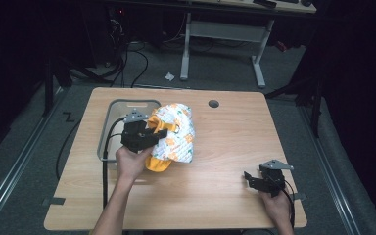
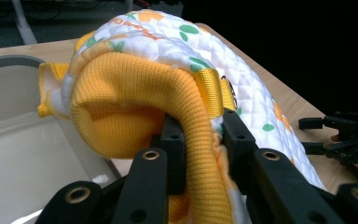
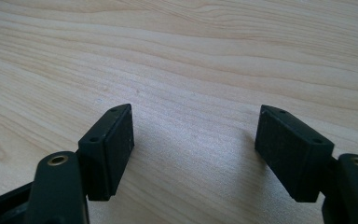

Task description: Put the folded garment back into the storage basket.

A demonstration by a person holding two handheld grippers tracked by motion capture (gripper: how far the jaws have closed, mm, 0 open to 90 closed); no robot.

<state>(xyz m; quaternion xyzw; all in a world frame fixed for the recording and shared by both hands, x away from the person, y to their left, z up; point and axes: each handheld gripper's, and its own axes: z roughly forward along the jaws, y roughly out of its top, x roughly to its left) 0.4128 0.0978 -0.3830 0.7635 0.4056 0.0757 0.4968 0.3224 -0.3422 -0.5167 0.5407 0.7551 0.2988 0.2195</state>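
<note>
A quilted white oven mitt with orange and green print and a yellow ribbed cuff lies at the left middle of the wooden table. My left gripper is shut on the yellow cuff, its jaws pinching the fabric, with the mitt bunched up right beside the tray. My right gripper stands open near the table's front right, low over bare wood, nothing between its pads.
A grey translucent tray sits at the table's left, next to the mitt. A round cable hole lies near the far edge. Another desk's white legs and cables stand on the floor behind.
</note>
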